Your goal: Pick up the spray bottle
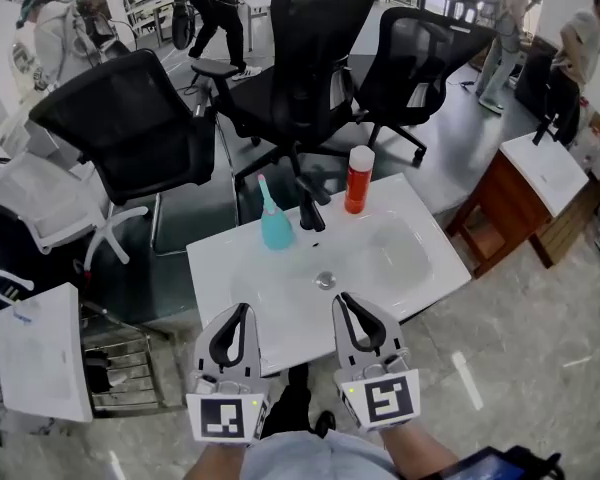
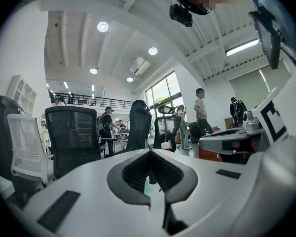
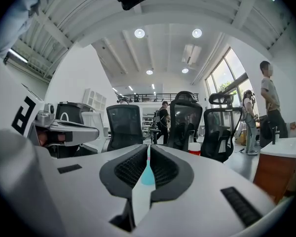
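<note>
A teal spray bottle [image 1: 276, 223] with a thin nozzle stands at the back left of the white sink top [image 1: 230, 278], left of the black faucet [image 1: 310, 208]. To the faucet's right stands a red bottle [image 1: 358, 180] with a white cap. Both grippers hover over the sink's near edge, well short of the bottles, and point level. My left gripper [image 1: 242, 313] is shut and holds nothing, and so is my right gripper [image 1: 342, 300]. In the right gripper view the teal bottle [image 3: 147, 174] shows through the slit below the closed tips [image 3: 148, 147]. In the left gripper view only a teal sliver [image 2: 146, 186] shows.
The round basin [image 1: 380, 253] with its drain [image 1: 326, 280] lies right of centre. Black office chairs [image 1: 310, 58] crowd behind the sink. A wooden cabinet [image 1: 520, 198] with a white top stands to the right, a white bag [image 1: 40, 353] and a metal rack [image 1: 125, 368] to the left. People stand in the background.
</note>
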Motion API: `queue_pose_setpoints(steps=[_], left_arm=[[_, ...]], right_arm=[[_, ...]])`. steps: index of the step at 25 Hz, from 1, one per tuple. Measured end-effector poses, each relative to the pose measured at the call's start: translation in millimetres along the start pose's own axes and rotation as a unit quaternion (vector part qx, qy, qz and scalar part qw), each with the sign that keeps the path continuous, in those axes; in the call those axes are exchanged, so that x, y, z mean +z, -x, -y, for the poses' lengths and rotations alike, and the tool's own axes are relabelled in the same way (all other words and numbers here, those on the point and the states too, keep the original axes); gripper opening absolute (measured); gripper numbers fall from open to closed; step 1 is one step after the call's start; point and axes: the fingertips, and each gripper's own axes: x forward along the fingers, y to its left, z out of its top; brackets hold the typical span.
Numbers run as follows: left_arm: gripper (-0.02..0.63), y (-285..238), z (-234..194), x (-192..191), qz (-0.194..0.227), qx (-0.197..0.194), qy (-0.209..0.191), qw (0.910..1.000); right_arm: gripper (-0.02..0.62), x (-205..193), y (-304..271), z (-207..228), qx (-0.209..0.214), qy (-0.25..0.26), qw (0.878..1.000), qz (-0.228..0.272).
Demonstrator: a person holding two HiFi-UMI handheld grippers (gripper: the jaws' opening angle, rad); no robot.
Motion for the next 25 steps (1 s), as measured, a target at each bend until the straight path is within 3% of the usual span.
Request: queue_pose_setpoints(steps=[10, 14, 25], left_arm=[[0.018, -66.3, -65.3, -22.2, -0.037, 0.026, 0.006, 0.999], [0.018, -87.7, -97.3, -36.9, -0.05, 0.036, 0.017, 0.9979], [0.018, -131.5, -163.3, -73.1, -0.073, 0.059, 0.037, 0.9949]], right_arm=[[0.034, -8.1, -99.9, 11.8, 0.018, -0.008, 1.0, -0.012], [0.035, -24.0, -141.0, 2.5, 0.036, -0.021, 0.998, -0.049], [0.041, -50.6, -223.9, -6.2, 0.048, -0.021, 0.995, -0.089]])
